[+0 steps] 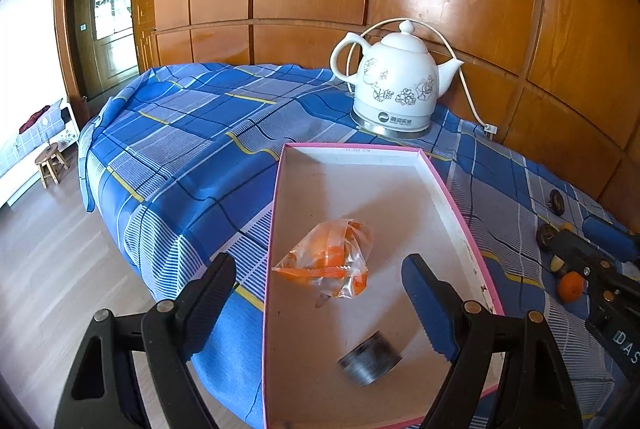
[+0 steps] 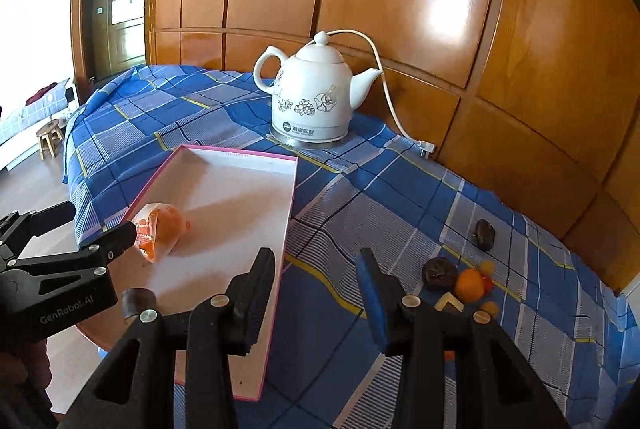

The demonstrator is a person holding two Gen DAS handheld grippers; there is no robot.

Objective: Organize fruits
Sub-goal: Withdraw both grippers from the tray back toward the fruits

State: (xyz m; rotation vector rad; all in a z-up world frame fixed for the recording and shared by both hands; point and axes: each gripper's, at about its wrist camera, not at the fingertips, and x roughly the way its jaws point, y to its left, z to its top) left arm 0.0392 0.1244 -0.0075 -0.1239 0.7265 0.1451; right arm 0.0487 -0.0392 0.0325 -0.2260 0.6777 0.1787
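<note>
Fruits split between two spots: bagged orange piece (image 1: pixel 326 263) and dark round piece (image 1: pixel 370 359) already inside pink-rimmed tray (image 1: pixel 452 189); the rest clustered on the table's blue plaid cloth (image 2: pixel 360 189) to the right — orange fruit (image 2: pixel 470 285), dark wrinkled fruit (image 2: pixel 439 272), another dark one (image 2: pixel 485 229) farther back, plus small yellow bits just beside.

Left tool (image 1: pixel 320 305) spread wide, empty, hovering over the tray's near end. Right tool (image 2: pixel 316 293) also wide and empty, poised over bare cloth between tray and fruit cluster.

Likely next: reaching right for the cluster. Risks: round orange rolling off when nudged by one finger; neighbours touching it getting knocked away; soft wrinkled fruit squashed by hard closing; tray shoved across slippery cloth toward white kettle (image 2: pixel 310 97) or off the near edge.
</note>
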